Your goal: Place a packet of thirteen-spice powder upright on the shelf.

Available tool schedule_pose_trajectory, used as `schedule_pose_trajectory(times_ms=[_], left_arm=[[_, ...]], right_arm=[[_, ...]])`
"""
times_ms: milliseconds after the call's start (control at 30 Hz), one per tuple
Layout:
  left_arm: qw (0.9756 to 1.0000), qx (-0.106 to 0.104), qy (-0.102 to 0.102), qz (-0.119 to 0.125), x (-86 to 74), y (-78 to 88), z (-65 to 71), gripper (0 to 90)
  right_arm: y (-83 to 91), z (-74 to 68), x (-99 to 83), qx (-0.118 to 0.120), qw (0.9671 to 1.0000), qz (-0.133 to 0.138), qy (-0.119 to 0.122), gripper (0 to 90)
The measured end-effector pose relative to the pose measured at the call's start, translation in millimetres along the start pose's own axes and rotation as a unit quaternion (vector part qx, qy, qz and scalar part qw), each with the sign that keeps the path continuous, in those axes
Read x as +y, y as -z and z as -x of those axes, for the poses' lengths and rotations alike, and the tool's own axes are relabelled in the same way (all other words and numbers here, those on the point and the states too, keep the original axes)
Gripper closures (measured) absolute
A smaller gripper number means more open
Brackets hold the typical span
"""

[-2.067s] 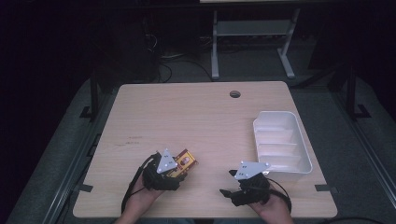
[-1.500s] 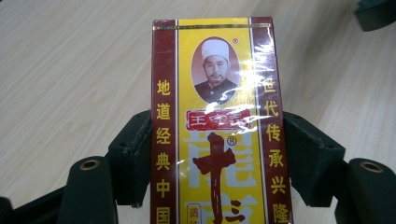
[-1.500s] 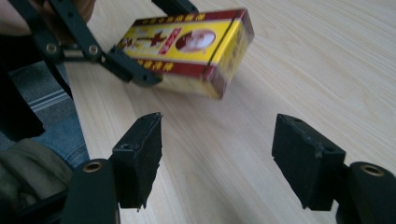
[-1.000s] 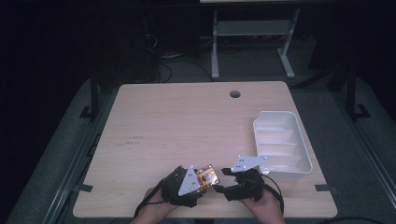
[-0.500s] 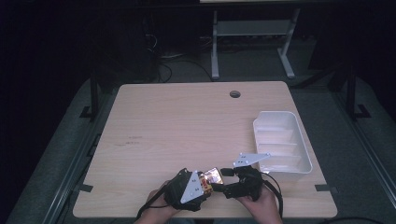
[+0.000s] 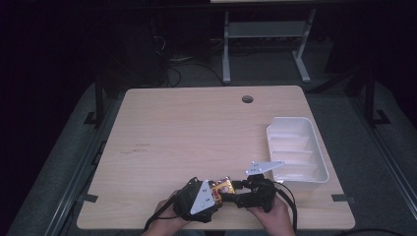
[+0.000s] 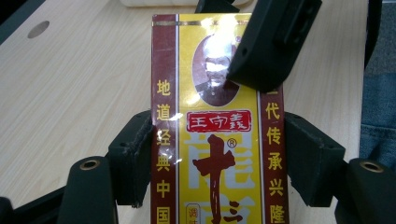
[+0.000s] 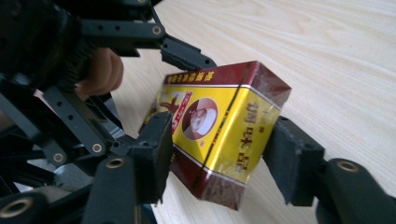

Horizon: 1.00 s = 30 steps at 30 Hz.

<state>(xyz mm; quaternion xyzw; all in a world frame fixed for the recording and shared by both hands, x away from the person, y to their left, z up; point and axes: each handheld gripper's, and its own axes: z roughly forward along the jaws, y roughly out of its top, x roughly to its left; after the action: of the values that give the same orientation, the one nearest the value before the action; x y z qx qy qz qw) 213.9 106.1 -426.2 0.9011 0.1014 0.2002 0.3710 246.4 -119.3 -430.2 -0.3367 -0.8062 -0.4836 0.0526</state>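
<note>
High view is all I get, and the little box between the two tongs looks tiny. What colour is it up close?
Observer: The box is yellow, with dark red bands down its sides and red and yellow writing.
Operator: Are the left tongs squeezing it?
Observer: Yes. In the left gripper view they clamp its two long sides.
Operator: And the right tongs?
Observer: They have just been closing. The box's free end sits between them, with one side touching its yellow face. I cannot tell whether both sides press on it.
</note>
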Motion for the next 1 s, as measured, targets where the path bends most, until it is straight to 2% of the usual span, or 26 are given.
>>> schedule_pose_trajectory(times_ms=[367,467,733,933,1000], left_arm=[[1.0000,0.005,-0.005,0.000,0.2,1.0,0.7,32.2],[0.9998,0.009,-0.015,-0.005,0.0,0.3,1.4,32.3],[0.9991,0.027,-0.032,-0.002,0.7,0.4,4.6,32.2],[0.9991,0.030,-0.032,0.003,1.4,1.0,4.4,30.1],[0.9989,0.031,-0.035,0.002,1.2,0.6,4.8,29.3]], right_arm=[[7.3,-1.3,1.2,0.017,0.9994,0.024,-0.015,55.9],[7.2,-1.8,1.6,0.017,0.9995,0.023,-0.015,57.0],[9.0,-6.8,3.3,0.007,0.9997,0.023,0.000,59.3],[12.0,-8.0,4.7,0.016,0.9993,0.033,-0.004,63.5],[11.7,-10.4,5.4,0.016,0.9993,0.032,0.003,64.5]])
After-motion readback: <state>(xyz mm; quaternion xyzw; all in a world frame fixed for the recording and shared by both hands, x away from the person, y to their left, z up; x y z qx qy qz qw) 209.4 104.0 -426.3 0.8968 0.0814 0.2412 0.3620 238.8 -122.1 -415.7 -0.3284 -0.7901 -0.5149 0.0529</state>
